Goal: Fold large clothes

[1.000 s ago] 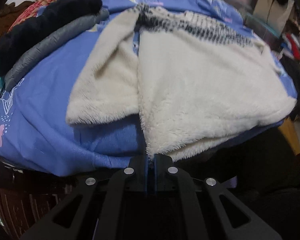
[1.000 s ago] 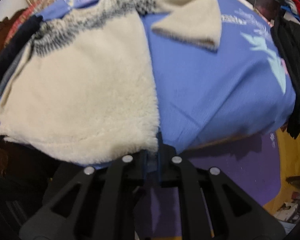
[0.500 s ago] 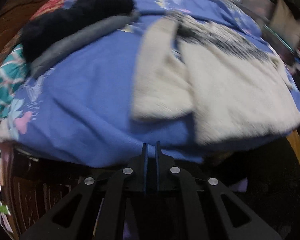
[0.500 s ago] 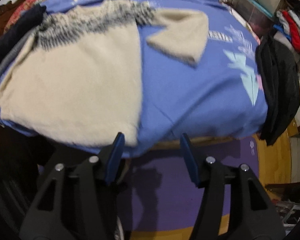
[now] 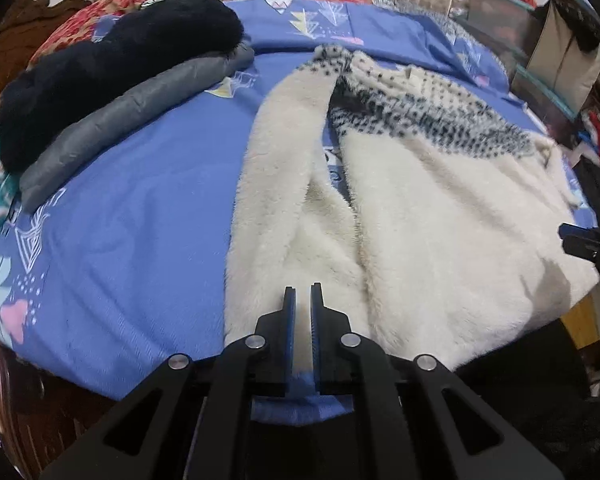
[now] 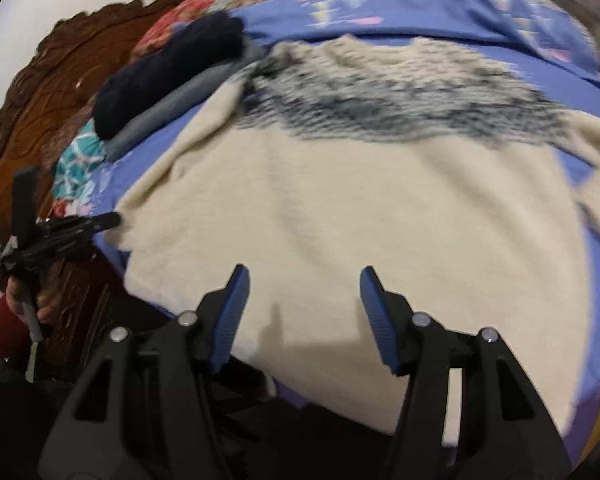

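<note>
A cream fleece sweater (image 5: 440, 220) with a dark speckled yoke lies spread on a bed covered by a blue patterned sheet (image 5: 132, 208). Its hem hangs toward the near edge of the bed, and its neckline points toward the far side.

In the left wrist view, one long sleeve (image 5: 276, 168) runs down beside the body of the sweater, with a wedge of blue sheet showing between them near the shoulder. The left tongs (image 5: 302, 300) sit over the lower end of that sleeve with only a narrow gap between the blue-padded fingers (image 5: 289, 320); cream fleece shows in the gap, but whether it is pinched I cannot tell.

In the right wrist view, the right tongs (image 6: 304, 280) are spread wide above the sweater's hem, holding nothing.

At the far left of the bed a folded black fleece garment (image 5: 112, 68) rests on a folded grey quilted one (image 5: 140, 116), well apart from the sweater's sleeve. A carved wooden bed frame (image 6: 60, 120) borders that side.
</note>
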`<state>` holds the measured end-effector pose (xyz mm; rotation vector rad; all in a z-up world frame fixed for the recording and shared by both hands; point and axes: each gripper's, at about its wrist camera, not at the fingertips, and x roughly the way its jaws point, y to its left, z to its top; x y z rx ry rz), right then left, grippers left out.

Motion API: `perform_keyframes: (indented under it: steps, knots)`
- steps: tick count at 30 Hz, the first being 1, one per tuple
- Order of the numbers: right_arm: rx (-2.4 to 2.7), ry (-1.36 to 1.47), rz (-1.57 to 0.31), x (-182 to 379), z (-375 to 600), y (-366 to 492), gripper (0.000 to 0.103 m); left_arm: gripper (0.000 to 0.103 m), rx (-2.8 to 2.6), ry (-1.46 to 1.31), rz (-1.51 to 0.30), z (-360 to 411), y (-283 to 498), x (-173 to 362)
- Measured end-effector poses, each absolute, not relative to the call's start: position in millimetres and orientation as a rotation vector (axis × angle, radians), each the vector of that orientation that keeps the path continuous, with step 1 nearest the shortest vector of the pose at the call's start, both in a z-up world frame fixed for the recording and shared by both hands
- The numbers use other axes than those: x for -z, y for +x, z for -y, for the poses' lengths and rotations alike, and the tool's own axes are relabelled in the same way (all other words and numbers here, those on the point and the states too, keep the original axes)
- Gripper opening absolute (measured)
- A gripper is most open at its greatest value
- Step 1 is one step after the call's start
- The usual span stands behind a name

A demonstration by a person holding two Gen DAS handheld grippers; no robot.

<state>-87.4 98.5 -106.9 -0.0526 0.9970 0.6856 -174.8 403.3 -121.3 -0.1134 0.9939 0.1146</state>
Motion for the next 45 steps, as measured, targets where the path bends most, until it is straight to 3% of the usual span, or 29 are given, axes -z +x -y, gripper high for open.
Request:
perform_keyframes:
  steps: [7,9,18,22,28,34,37,39,41,42,43,45]
  knots:
    - [-0.681,-0.100,-1.079,150,-155,-77,0.051,0.030,-0.212,-0.092,-0.979,-418,-164,129]
    - [-0.654,-0.105,-1.118,166,-159,-77,0.051,0.022,-0.254,-0.084,-0.946,-427,-166,122]
    - [-0.647,-0.096,-1.124,169,-157,-75,0.051,0.022,-0.505,-0.187,-0.725,-536,-186,43]
    - [-0.680,-0.036,-1.097,150,-156,-72,0.051,0.022,-0.394,-0.122,-0.718,-520,-195,21]
    - [-0.967,0.129,-1.142,111,-219,-46,0.051,0.028,-0.117,-0.013,-0.849,-435,-192,70]
    - [-1.006,0.251,-1.293,125,-311,-1,0.051,0.035,-0.039,-0.033,-0.973,-407,-188,121]
    - [-0.931,0.327,-1.340,139,-330,26,0.050,0.043,-0.053,-0.075,-1.001,-415,-188,134]
    - [-0.895,0.343,-1.370,147,-343,41,0.034,0.048,-0.067,-0.126,-1.012,-427,-187,140]
    - [-0.900,0.330,-1.399,152,-360,48,0.003,0.046,-0.066,-0.203,-0.995,-440,-185,145]
    - [-0.914,0.317,-1.394,149,-368,49,0.003,0.031,-0.074,-0.218,-0.975,-446,-184,145]
    - [-0.930,0.297,-1.370,141,-376,48,0.003,0.024,-0.083,-0.221,-0.965,-450,-184,143]
    - [-0.979,0.260,-1.315,123,-392,46,0.003,0.022,-0.099,-0.239,-0.924,-463,-187,135]
